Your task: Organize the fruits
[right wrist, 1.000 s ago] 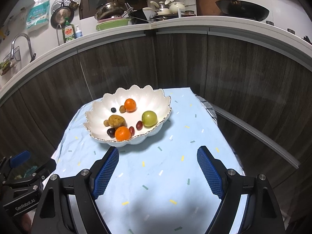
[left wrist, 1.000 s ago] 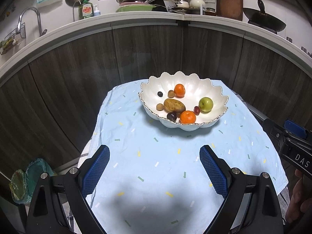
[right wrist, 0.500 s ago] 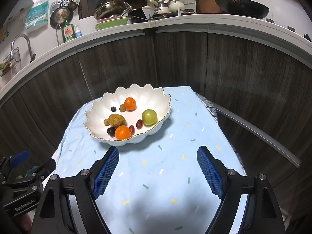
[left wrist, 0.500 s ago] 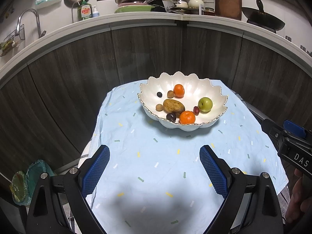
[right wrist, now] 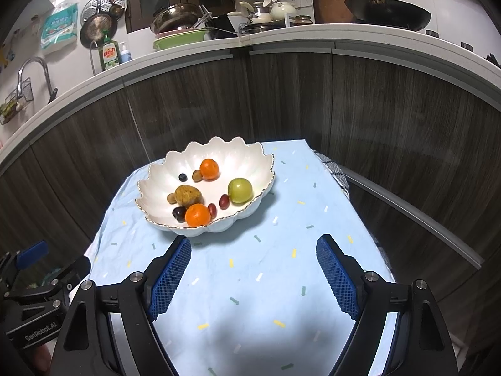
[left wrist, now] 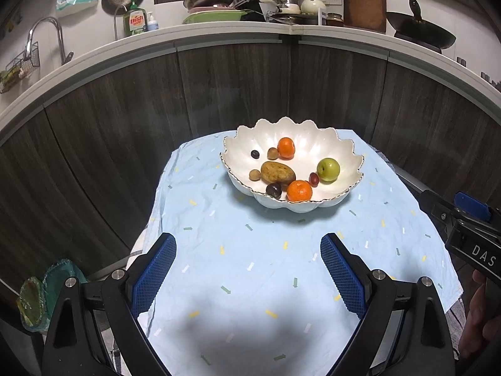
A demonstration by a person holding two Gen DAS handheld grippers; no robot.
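We are holding the left gripper [left wrist: 247,269] and right gripper [right wrist: 253,272] spread wide and empty over the blue cloth [left wrist: 250,250], probably lining up an approach. Farther off, the fruits are sitting in the scalloped bowl [left wrist: 350,156]; its near wall is hiding their undersides, and the smallest dark pieces are proving hard to identify.

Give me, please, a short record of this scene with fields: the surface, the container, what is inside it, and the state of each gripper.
surface: table under a light blue cloth with small coloured marks
container: white scalloped bowl with gold rim, on the far part of the cloth
contents: two oranges, green apple, brown kiwi-like fruit, several small dark and brown fruits
left gripper: open, empty, short of the bowl
right gripper: open, empty, short of the bowl
background: kitchen counter with a wok
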